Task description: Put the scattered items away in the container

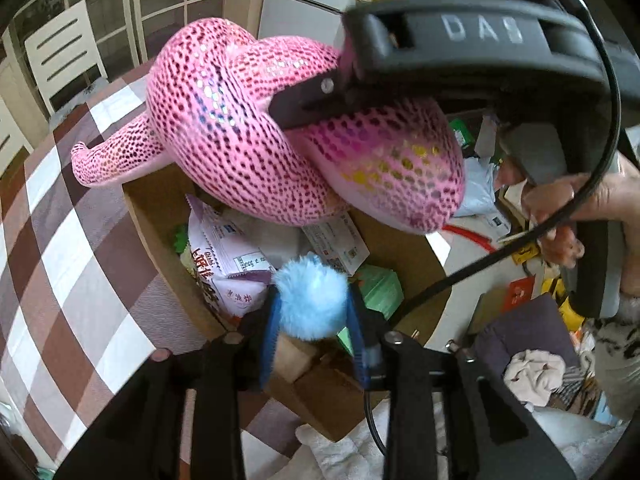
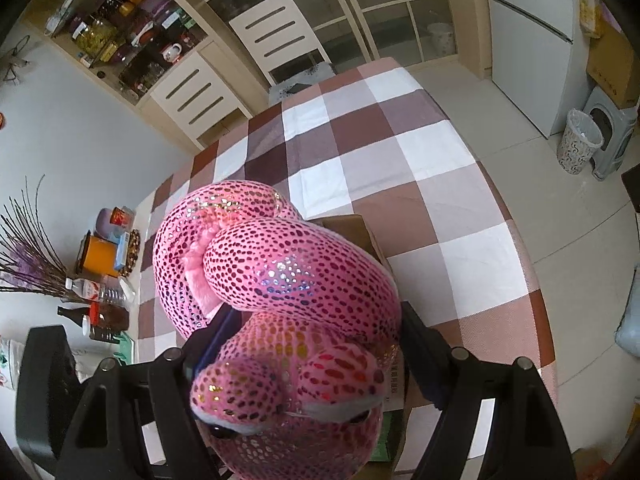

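Observation:
A pink spotted plush snake [image 1: 248, 136] hangs coiled over the open cardboard box [image 1: 156, 220]. My right gripper [image 2: 304, 344] is shut on the snake [image 2: 296, 280] near its head; one finger [image 1: 304, 104] of it shows in the left wrist view pressing into the plush. My left gripper [image 1: 312, 312] is shut on a fluffy blue pom-pom [image 1: 310, 300], held just above the box's near side. Inside the box lie a white and purple snack bag [image 1: 224, 256], a printed white packet [image 1: 336, 244] and a green packet [image 1: 380, 288].
The box stands on a table with a brown and white checked cloth [image 2: 380, 160]. Bottles and jars [image 2: 104, 272] stand at the table's left end. A white chair [image 2: 276, 36] stands at the far side. Clutter [image 1: 540, 320] fills the floor to the right.

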Available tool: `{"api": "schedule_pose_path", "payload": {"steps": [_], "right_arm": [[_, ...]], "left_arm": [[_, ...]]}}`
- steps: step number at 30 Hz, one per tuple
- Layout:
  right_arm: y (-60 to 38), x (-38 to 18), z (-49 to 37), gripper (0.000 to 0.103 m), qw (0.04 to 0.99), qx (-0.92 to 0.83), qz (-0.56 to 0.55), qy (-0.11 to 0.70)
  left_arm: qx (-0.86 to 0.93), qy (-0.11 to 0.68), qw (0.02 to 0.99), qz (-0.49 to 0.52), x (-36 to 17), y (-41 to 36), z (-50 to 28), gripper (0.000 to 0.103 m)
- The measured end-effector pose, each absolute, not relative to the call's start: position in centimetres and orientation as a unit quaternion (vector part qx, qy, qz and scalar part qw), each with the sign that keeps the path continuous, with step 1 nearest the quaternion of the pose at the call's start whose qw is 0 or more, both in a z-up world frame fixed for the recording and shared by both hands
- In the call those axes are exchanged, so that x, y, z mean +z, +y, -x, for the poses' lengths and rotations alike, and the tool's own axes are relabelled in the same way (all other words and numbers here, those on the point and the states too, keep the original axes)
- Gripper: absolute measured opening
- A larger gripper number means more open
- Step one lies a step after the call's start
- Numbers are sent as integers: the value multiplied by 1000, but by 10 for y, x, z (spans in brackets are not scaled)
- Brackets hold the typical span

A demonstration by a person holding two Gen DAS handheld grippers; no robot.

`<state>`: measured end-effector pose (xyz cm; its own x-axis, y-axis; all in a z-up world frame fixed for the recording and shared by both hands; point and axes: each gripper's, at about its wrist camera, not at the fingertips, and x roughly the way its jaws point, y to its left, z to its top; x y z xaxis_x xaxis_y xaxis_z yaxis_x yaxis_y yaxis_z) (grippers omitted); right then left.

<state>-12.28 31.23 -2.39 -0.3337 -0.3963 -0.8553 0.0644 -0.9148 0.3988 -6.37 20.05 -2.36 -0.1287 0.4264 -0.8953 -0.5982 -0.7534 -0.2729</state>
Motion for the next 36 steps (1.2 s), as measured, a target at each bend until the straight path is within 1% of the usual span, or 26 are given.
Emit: {"api": "schedule_pose_path", "payload": {"steps": [1,2,9,14,22,24,25,26,31,36], "right_arm": [[311,-24,123,83,142,-802,-562,-145],[311,-24,123,84,139,-801,-565,-143],[301,-10,119,85,137,-811,-561,-95],[284,0,111,86,134,-812,-567,-27],[279,44,107,86,140,-836,-530,-18],[281,50,105,86,131,-837,-532,-9],[282,52,102,86,123,-835,-536,-2],[282,52,100,86,114,-831,-545,6],[284,34,83,86,55,-799,-596,51],[281,19,66,86,47,-785,-616,49]], "left_arm": [[748,68,342,565,-23,199,66,56],[750,63,340,564,-21,197,67,65],[756,38,324,567,-7,180,74,75],[756,21,299,582,-1,161,76,85],[759,-12,261,597,9,142,78,87],[761,-8,254,597,16,143,77,89],[763,-3,249,597,19,144,77,93],[764,3,244,597,23,145,75,95],[760,14,205,617,34,148,73,96],[749,-8,188,635,36,148,71,96]]}}
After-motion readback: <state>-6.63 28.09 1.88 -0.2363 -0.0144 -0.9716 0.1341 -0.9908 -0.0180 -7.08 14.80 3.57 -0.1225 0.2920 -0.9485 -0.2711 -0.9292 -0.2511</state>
